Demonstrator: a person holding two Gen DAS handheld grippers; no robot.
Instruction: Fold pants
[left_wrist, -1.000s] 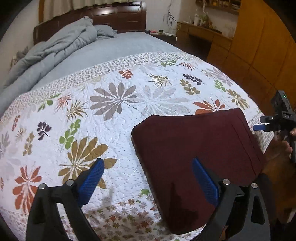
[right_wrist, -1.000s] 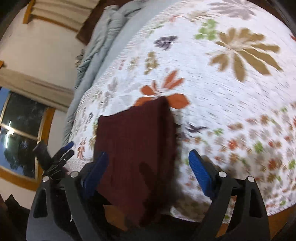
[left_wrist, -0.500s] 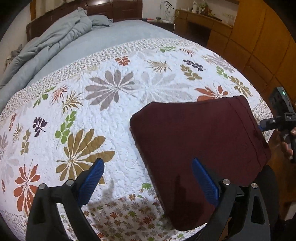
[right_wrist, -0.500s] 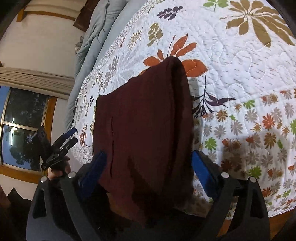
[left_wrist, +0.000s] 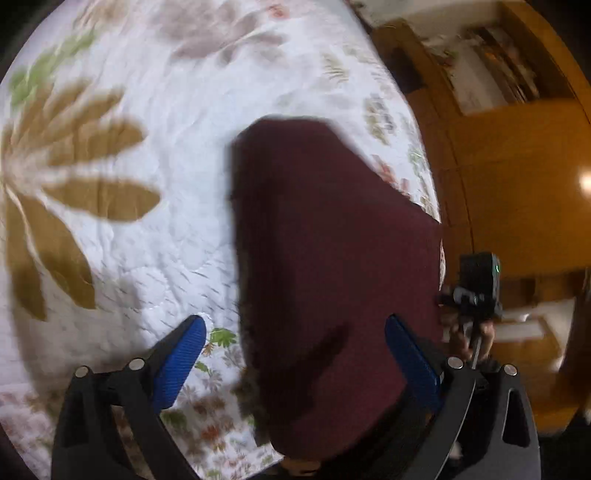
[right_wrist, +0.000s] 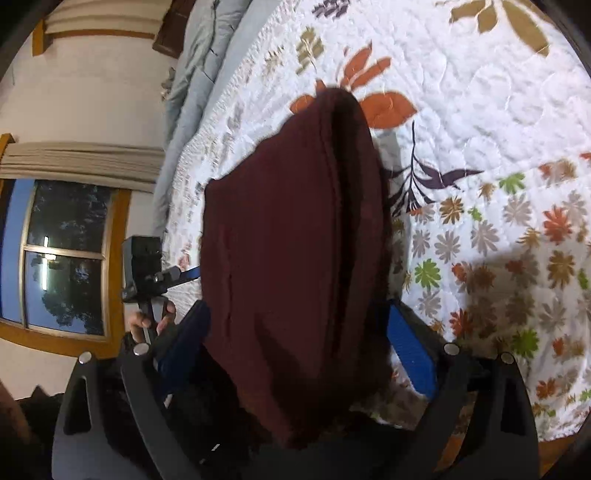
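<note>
Fingers (left_wrist: 181, 360) of our left gripper (left_wrist: 295, 360) are standing wide apart, and we are seeing two blue pads on it, one over the quilt (left_wrist: 147, 240) and one over the pants (left_wrist: 332, 277); neither pad is pressing cloth. On our right gripper (right_wrist: 299, 347) the fingers (right_wrist: 410, 354) are likewise spread wide, two blue pads again, with the folded bundle filling the gap between them, though we cannot tell whether either pad is touching it.

We are looking at one pair of maroon pants (right_wrist: 295, 240), folded into a thick packet and lying on the bed at its near corner. In the right wrist view its stacked fold lines are running away from us, and its near end is hanging past the bed's edge toward the camera. In the left wrist view, which is blurred, the packet's right side is sitting along the bed's side edge, just beside the wooden cabinets (left_wrist: 517, 177).

Open quilt is stretching well to the left of and beyond the packet, so the room is lying that way; toward the cabinets there is only a narrow gap. We are counting one rumpled grey blanket (right_wrist: 192, 81) along the far side of the bed, near one window (right_wrist: 62, 254). Each camera is catching the other gripper beside the packet, held in a hand.
</note>
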